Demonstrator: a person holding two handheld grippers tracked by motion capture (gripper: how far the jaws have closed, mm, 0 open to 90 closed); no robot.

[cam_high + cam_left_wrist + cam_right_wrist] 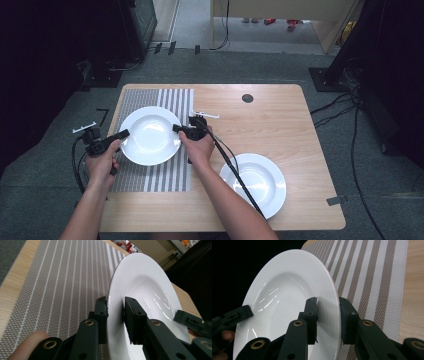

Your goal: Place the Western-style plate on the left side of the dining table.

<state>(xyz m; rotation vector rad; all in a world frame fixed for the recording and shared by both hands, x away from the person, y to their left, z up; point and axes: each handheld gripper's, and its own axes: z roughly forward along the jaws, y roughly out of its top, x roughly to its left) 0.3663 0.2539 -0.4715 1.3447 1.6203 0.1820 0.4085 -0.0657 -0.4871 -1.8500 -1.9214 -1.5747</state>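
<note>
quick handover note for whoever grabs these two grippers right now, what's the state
Left gripper: shut on the near-left rim of the round white deep plate.
Right gripper: shut on the opposite rim of the same plate.
Plate: held between both grippers over the brown-and-white striped woven placemat; whether it touches the mat I cannot tell.
Second round white deep plate: on the bare wooden table, near right, ungripped.
Done: first plate brought to the mat.
Left: probably set it down, release both grips, then see to the second plate.

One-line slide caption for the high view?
Left claw and right claw grip opposite rims of a white plate over the striped placemat; second plate rests nearby.
</note>
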